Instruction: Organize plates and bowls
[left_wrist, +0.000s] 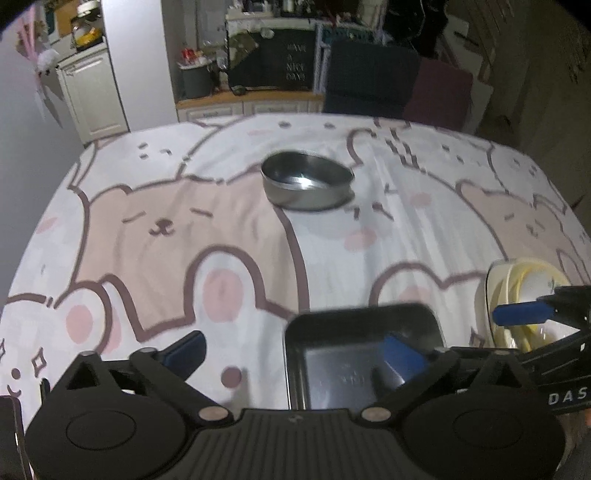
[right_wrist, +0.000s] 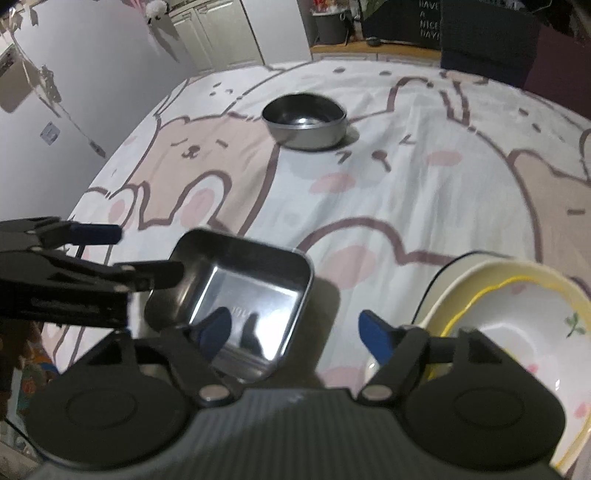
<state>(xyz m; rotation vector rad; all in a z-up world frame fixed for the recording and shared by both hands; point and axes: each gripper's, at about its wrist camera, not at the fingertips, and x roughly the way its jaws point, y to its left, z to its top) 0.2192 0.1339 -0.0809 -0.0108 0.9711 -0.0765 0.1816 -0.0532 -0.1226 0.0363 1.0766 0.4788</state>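
Observation:
A square steel tray (left_wrist: 332, 365) lies on the cartoon-bear tablecloth just below both grippers. My left gripper (left_wrist: 295, 352) is open wide, with one blue pad over the tray's inside and the other out on the cloth, astride the tray's left wall. My right gripper (right_wrist: 293, 330) is open too, and straddles the tray's (right_wrist: 258, 291) right wall without pressing on it. A round steel bowl (left_wrist: 306, 181) stands alone further back in the middle of the table. A stack of yellow and white plates (right_wrist: 517, 314) sits to the right of the tray.
The left gripper (right_wrist: 142, 254) reaches in from the left of the right wrist view. A dark chair (left_wrist: 369, 77) stands behind the table's far edge, and a white cabinet (left_wrist: 92, 96) at the far left. Cloth (left_wrist: 166, 229) lies bare between tray and bowl.

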